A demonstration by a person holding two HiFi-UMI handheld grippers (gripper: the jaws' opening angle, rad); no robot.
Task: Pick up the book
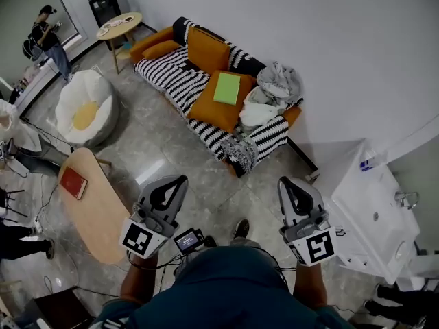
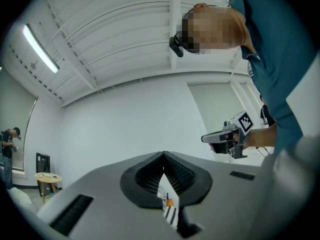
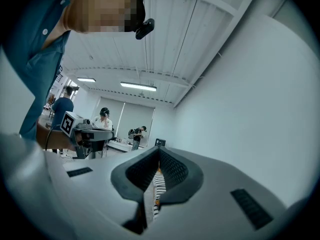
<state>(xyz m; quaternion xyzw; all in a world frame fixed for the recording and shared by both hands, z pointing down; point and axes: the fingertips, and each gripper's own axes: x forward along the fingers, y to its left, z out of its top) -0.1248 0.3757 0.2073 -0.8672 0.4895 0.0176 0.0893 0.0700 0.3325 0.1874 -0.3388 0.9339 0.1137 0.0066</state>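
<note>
A green book (image 1: 227,88) lies flat on an orange cushion (image 1: 214,112) of the striped sofa (image 1: 171,75), well apart from both claws. A red book (image 1: 73,182) lies on the oval wooden desk (image 1: 99,211), near the left claw (image 1: 177,184). The left claw and the right claw (image 1: 289,184) each have their jaws closed together on nothing, above the floor (image 1: 164,149).

This is a mock living room staged inside a lab or studio. A sofa (image 1: 206,81) with a striped throw and orange cushions, a white beanbag chair (image 1: 86,108), an oval wooden coffee table (image 1: 103,211) and a round side table (image 1: 120,27) stand on a polished floor (image 1: 158,149). Loose cables (image 1: 48,194) trail across the floor. Strip lights (image 3: 137,86) hang under a bare panelled ceiling (image 3: 165,44), and other people (image 3: 104,119) work at benches.
</note>
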